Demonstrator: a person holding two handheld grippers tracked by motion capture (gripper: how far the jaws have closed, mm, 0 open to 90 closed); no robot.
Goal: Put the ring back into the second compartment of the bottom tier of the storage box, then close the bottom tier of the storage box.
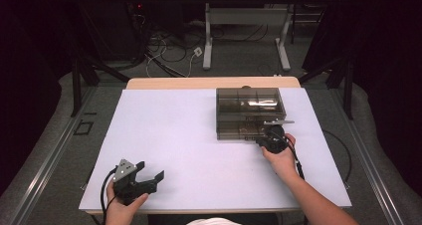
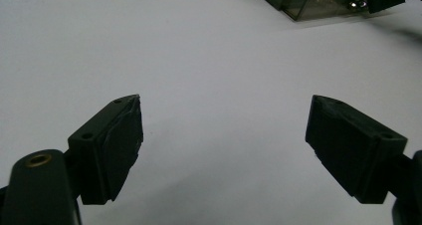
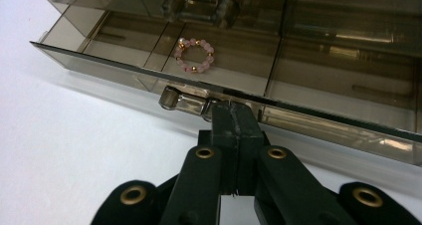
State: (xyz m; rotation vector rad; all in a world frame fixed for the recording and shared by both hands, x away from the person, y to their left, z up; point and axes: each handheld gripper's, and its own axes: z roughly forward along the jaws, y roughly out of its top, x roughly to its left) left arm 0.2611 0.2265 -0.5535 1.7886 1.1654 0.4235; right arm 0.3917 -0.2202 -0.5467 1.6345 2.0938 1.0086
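Note:
A smoky see-through drawer box point(image 1: 250, 101) stands at the back right of the white table point(image 1: 189, 135). Its lower drawer point(image 3: 124, 73) is pulled out toward me. A pink bead bracelet point(image 3: 195, 56) lies in one of the drawer's middle compartments. My right gripper point(image 3: 234, 113) is shut on the clear handle point(image 3: 181, 101) at the drawer's front; from above, the right gripper point(image 1: 268, 133) sits against the box's front. My left gripper point(image 1: 151, 170) rests near the front left of the table. In its own view the left gripper point(image 2: 224, 130) is open wide over bare table with nothing between its jaws.
The other drawer compartments point(image 3: 343, 85) look empty. A corner of the box point(image 2: 308, 3) shows far off in the left gripper view. Beyond the table's far edge point(image 1: 209, 83) are floor cables and a desk frame point(image 1: 246, 16).

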